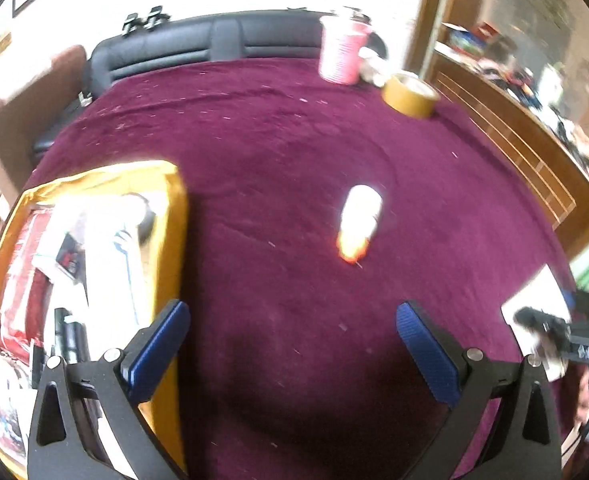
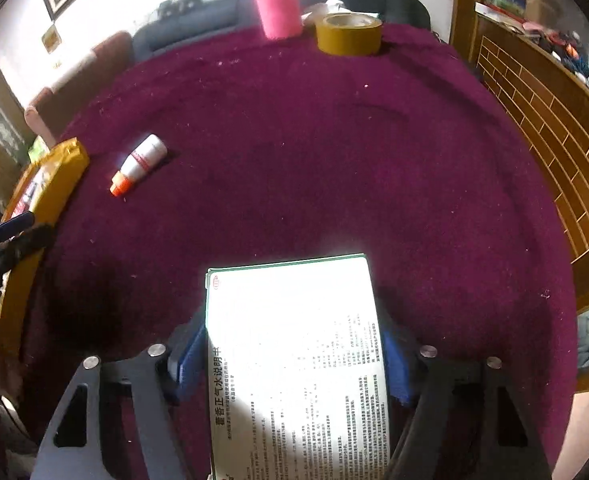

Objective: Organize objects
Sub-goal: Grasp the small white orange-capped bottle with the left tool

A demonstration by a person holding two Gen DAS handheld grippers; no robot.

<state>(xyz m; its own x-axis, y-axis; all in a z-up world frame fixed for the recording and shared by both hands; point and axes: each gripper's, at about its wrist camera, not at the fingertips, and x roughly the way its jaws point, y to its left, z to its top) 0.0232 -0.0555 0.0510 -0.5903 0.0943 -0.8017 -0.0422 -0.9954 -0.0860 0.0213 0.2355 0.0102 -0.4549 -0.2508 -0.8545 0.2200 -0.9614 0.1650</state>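
Note:
A white medicine box (image 2: 294, 340) printed with black text sits between the blue pads of my right gripper (image 2: 294, 354), and both pads lie against its sides. A small white bottle with an orange cap (image 2: 138, 164) lies on the maroon cloth, also seen as the blurred bottle (image 1: 358, 220) ahead of my left gripper (image 1: 294, 340). The left gripper stands open with nothing between its fingers, just right of the yellow box (image 1: 170, 240) that holds several packets. The medicine box (image 1: 534, 308) and the right gripper (image 1: 554, 332) show at the far right of the left wrist view.
A pink cup (image 2: 278, 4) and a roll of brown tape (image 2: 348, 34) stand at the far edge of the maroon-covered table (image 2: 334, 160). A black sofa (image 1: 214, 40) lies behind, with wooden shelving (image 2: 554, 140) to the right.

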